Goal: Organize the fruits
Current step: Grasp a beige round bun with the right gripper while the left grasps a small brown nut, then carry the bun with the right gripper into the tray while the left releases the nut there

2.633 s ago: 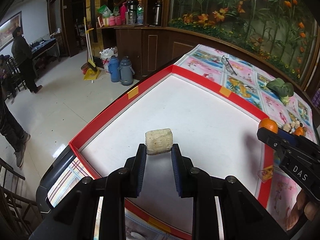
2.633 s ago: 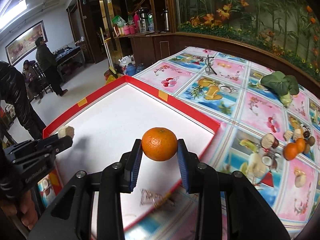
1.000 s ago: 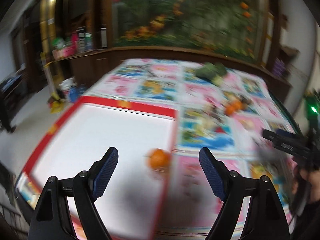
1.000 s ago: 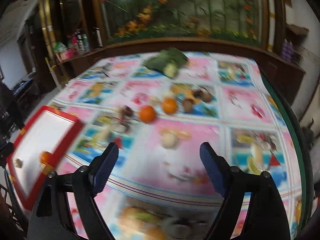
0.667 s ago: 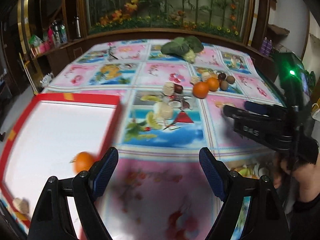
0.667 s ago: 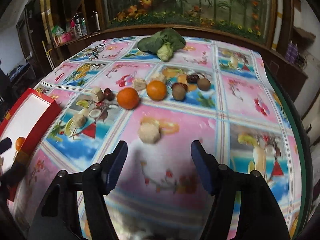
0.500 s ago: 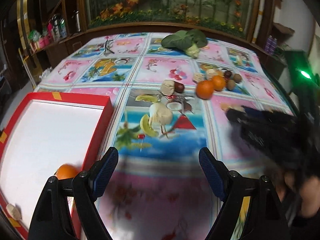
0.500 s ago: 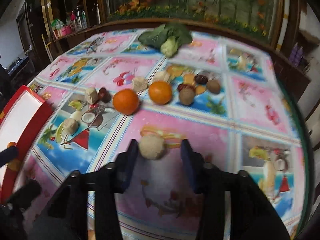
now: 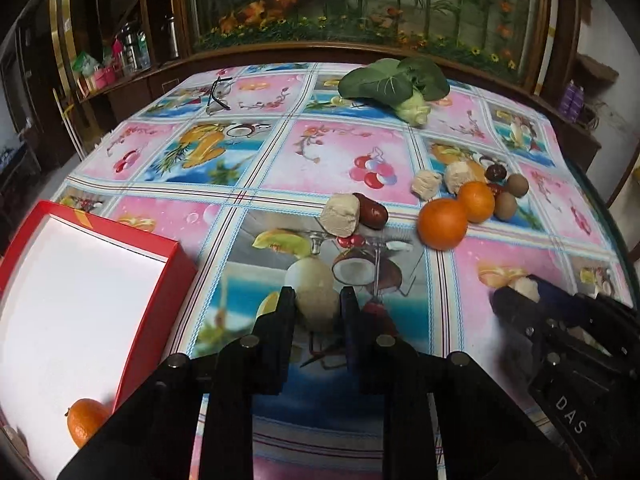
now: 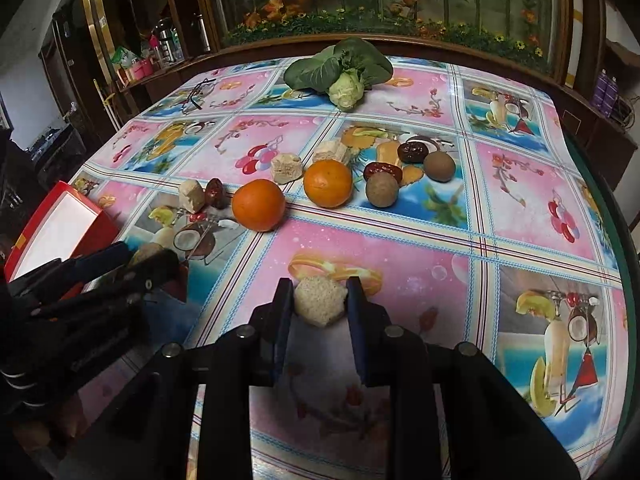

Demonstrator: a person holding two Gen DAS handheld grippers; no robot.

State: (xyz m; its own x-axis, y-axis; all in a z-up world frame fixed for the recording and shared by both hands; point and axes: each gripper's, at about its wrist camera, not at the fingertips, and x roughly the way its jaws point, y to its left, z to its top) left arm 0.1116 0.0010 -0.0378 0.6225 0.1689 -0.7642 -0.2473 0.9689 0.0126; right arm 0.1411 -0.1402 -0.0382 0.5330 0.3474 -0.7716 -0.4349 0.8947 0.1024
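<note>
Left wrist view: left gripper (image 9: 318,310) clenched on pale round fruit (image 9: 316,294), low over printed tablecloth (image 9: 340,160). Red tray (image 9: 160,312) at 9 o'clock of the grasp, one orange (image 9: 84,420) already inside at 7 o'clock. Loose oranges (image 9: 442,223), beige chunks, dark dates still clustered at 1 o'clock. Advisable: lift straight before swinging toward 9, clear the tray wall, set down apart from the orange inside. Right wrist view: right gripper (image 10: 320,304) clenched on crumbly beige lump (image 10: 319,300), on or barely above the cloth; contact not resolvable. Left tool at 9 o'clock, between this grasp and the tray. Advisable: gentle squeeze only, lump looks friable; let left go first or pass behind it to avoid a clash. Leafy greens (image 10: 340,68) at 12 o'clock, well apart.
</note>
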